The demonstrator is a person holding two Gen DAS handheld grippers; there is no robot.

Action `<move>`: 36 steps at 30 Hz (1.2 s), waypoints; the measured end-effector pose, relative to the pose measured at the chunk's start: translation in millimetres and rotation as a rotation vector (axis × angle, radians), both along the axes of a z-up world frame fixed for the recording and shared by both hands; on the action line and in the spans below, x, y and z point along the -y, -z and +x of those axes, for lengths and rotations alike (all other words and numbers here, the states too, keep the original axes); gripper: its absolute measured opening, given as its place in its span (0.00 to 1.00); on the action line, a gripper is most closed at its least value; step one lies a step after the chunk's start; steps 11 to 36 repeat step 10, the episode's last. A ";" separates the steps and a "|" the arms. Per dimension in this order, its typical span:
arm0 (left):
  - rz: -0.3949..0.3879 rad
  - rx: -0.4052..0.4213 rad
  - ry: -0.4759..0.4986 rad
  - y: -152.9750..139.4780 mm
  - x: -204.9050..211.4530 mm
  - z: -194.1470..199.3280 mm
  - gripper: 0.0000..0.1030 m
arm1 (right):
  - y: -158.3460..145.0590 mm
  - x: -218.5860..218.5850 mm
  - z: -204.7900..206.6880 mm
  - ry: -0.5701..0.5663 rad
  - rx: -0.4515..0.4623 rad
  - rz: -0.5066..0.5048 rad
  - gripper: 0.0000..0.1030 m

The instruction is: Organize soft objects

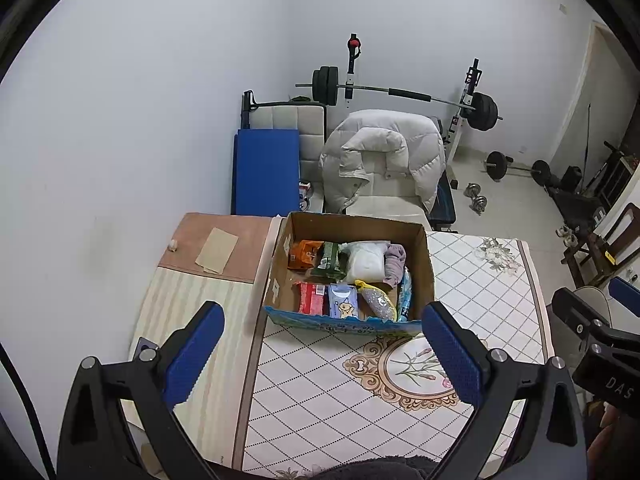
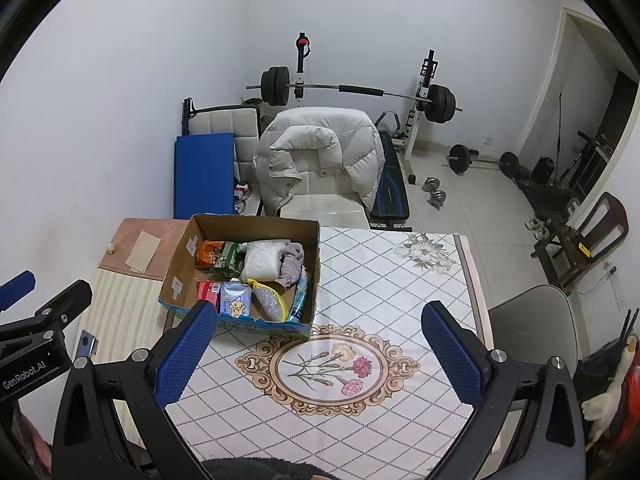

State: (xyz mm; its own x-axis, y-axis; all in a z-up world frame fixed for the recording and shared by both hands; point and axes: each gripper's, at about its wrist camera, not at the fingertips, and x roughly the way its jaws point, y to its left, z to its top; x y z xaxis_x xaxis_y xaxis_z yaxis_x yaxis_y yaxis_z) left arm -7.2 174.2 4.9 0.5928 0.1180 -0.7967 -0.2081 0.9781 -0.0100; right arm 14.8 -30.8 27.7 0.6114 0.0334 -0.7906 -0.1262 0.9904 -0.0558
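Note:
An open cardboard box (image 1: 424, 256) (image 2: 180, 260) stands on the table's patterned cloth. Inside lie several soft items: an orange packet (image 1: 306, 254), a green pack (image 1: 330, 260), a white pouch (image 1: 366, 260) (image 2: 262, 260), a mauve cloth (image 1: 394, 264) (image 2: 292, 266), a red pack (image 1: 312, 298), a blue tissue pack (image 1: 343, 302) (image 2: 236, 300) and a glittery yellow-edged pouch (image 1: 378, 300) (image 2: 270, 300). My left gripper (image 1: 324, 354) is open, held above the table just before the box. My right gripper (image 2: 320, 354) is open too, to the right of the box, over the flower medallion (image 2: 326, 366). Neither holds anything.
The table (image 2: 400, 280) carries a diamond-patterned cloth; a wooden board (image 1: 216, 248) with a paper piece lies at its far left. Behind it stand a chair draped with a white puffer jacket (image 1: 384, 156), a blue mat (image 1: 266, 170) and a barbell rack (image 1: 400, 94). Chairs stand at right.

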 end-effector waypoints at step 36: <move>-0.013 0.015 0.004 0.7 1.7 -3.1 0.98 | -0.5 0.2 0.0 0.000 -0.001 0.000 1.00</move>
